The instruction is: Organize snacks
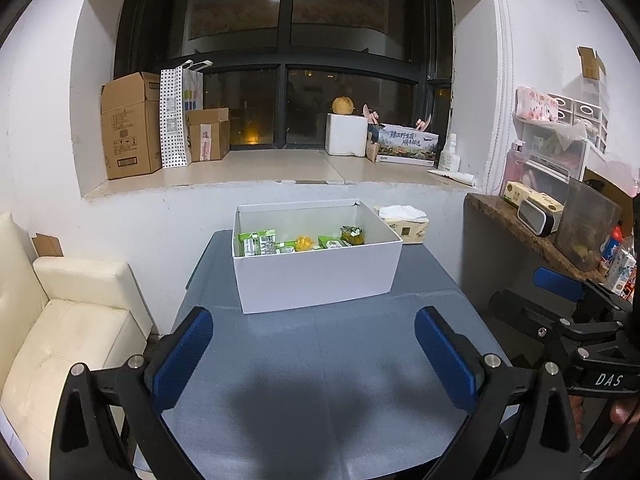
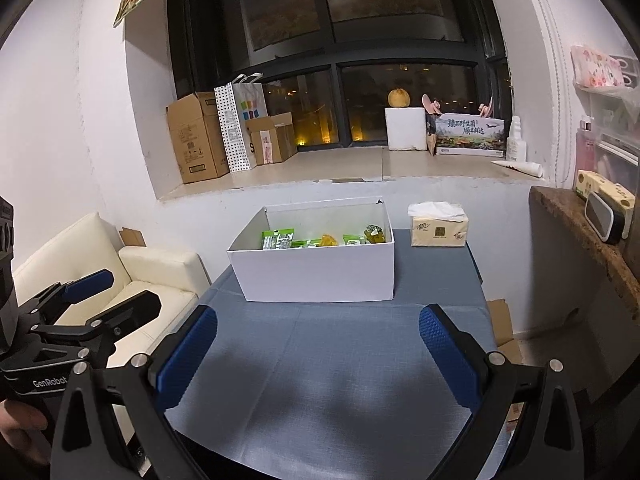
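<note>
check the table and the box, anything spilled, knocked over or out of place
Nothing stands out. The white box sits upright on the blue tablecloth, with the snack packets all inside it. The tissue pack stands upright beside the box. Both tongs, left and right, are open and empty.

The rectangular cardboard box [image 1: 320,276] is plain white, and the snack packets [image 1: 258,242] inside it are bright green, with one yellow-orange piece [image 1: 303,243]. The cloth-covered table [image 1: 320,360] is slate blue-grey. Both grippers have textured royal-blue finger pads [image 2: 188,356] on black frames. The tall paper gift bag [image 1: 174,120] is white with black polka dots.
</note>
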